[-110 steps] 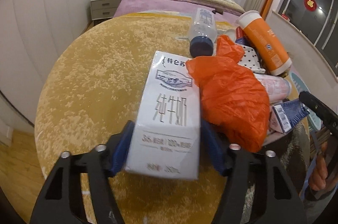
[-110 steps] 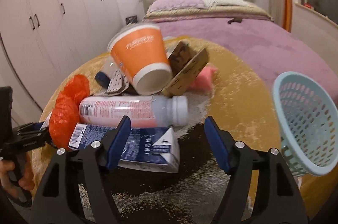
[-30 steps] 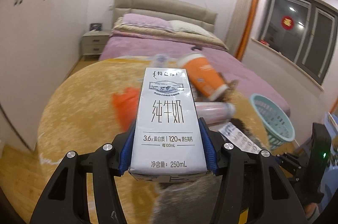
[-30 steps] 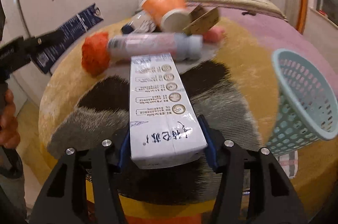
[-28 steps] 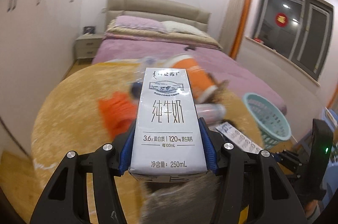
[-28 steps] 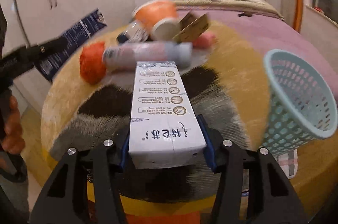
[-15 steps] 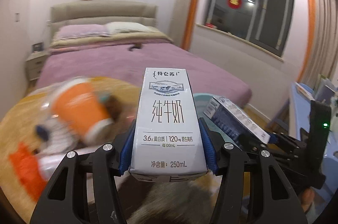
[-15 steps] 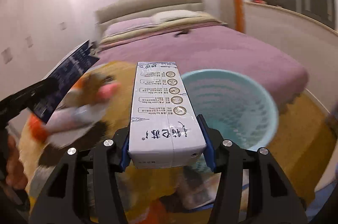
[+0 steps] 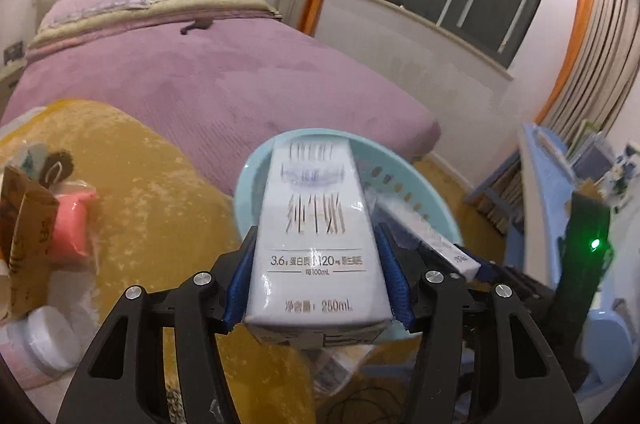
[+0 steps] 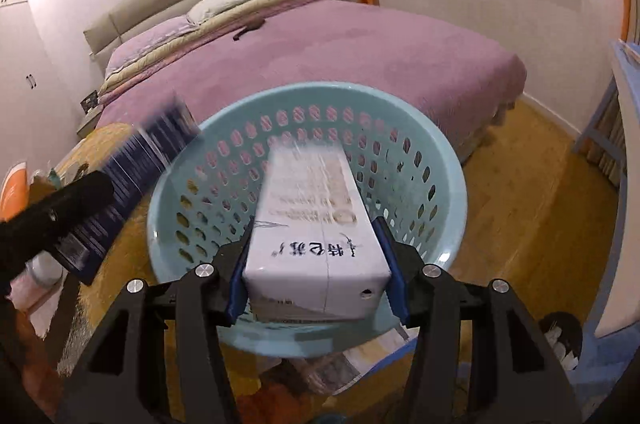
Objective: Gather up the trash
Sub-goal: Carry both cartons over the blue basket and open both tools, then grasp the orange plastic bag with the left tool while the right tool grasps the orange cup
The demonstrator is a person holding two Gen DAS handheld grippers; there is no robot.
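Note:
A white milk carton (image 9: 316,224) lies between the jaws of my left gripper (image 9: 316,252), which are opening. Its far end is blurred as it slips towards the light blue basket (image 9: 256,192) just beyond. My right gripper (image 10: 314,244) is over the same basket (image 10: 452,184) and its jaws are opening too. A second white carton (image 10: 312,208) between them tips, blurred, into the basket. The left gripper's carton (image 10: 132,164) shows in the right wrist view at the basket's left rim. The right gripper's carton (image 9: 420,228) shows in the left wrist view.
More trash lies on the yellow plush surface (image 9: 140,184) to the left: a pink item (image 9: 72,220), a piece of cardboard (image 9: 24,236), a white-capped bottle (image 9: 48,340) and an orange cup (image 10: 12,192). A purple bed (image 9: 200,72) is behind. Blue furniture (image 9: 540,192) stands to the right.
Both grippers swung right from the trash pile to over the basket, each carrying its carton. Now the cartons blur and slide forward between the jaws.

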